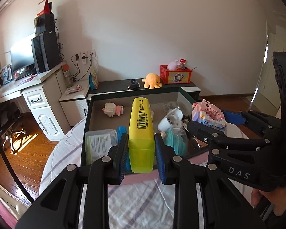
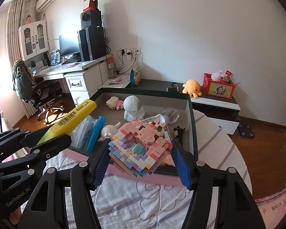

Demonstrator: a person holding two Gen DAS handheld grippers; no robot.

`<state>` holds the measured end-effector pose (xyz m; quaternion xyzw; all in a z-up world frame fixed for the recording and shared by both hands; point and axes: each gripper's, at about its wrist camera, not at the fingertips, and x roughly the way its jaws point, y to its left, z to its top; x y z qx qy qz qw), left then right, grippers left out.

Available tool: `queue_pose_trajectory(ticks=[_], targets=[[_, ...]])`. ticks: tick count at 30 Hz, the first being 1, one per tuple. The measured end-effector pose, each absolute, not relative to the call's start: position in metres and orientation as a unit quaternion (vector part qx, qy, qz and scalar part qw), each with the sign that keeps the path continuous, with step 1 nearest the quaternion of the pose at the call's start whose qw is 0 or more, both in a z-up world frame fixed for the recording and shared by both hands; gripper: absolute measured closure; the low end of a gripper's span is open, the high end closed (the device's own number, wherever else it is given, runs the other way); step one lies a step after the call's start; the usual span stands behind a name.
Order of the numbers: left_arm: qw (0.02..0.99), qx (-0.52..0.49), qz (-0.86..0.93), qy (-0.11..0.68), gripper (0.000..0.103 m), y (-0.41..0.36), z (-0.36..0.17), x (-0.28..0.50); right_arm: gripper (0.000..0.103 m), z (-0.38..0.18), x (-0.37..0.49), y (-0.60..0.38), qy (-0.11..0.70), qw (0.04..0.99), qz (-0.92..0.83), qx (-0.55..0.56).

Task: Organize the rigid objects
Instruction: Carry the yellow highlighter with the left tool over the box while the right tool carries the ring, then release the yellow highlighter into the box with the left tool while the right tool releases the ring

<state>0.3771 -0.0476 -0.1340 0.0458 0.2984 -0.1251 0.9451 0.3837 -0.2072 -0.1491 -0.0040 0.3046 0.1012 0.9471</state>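
My left gripper (image 1: pixel 141 148) is shut on a yellow highlighter (image 1: pixel 141 126) with a barcode, held above the near end of a dark open box (image 1: pixel 89 103) on the bed. In the right wrist view the same highlighter (image 2: pixel 74 116) sticks up at the left from the left gripper (image 2: pixel 49 139). My right gripper (image 2: pixel 141 152) is shut on a pastel brick model (image 2: pixel 141 143), pink, purple and white, lifted over the box's near edge. That brick model (image 1: pixel 209 114) and the right gripper (image 1: pixel 206 126) show at the right of the left wrist view.
The box (image 2: pixel 192 118) holds a small pink brick figure (image 1: pixel 112 109), a white toy figure (image 2: pixel 131 106), a blue flat piece (image 2: pixel 96 133), a clear plastic case (image 1: pixel 99 143) and other bits. Beyond it stand a low dark cabinet (image 2: pixel 156 83) with an orange plush octopus (image 2: pixel 192 87) and a red bin (image 2: pixel 218 87).
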Motion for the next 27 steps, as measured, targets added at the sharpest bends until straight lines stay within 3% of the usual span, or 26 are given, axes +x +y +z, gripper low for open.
queue_pose_trajectory(ticks=[13,27], targets=[[0.932,0.072,-0.072,0.347,0.076,-0.042,-0.175,0.468,0.039,-0.177,0.481,-0.183,0.36,0.926,0.106,-0.033],[0.938,0.07,-0.036,0.337,0.076,-0.027,-0.189,0.482,0.038,-0.19,0.497,-0.163,0.377,0.918,0.11,-0.055]])
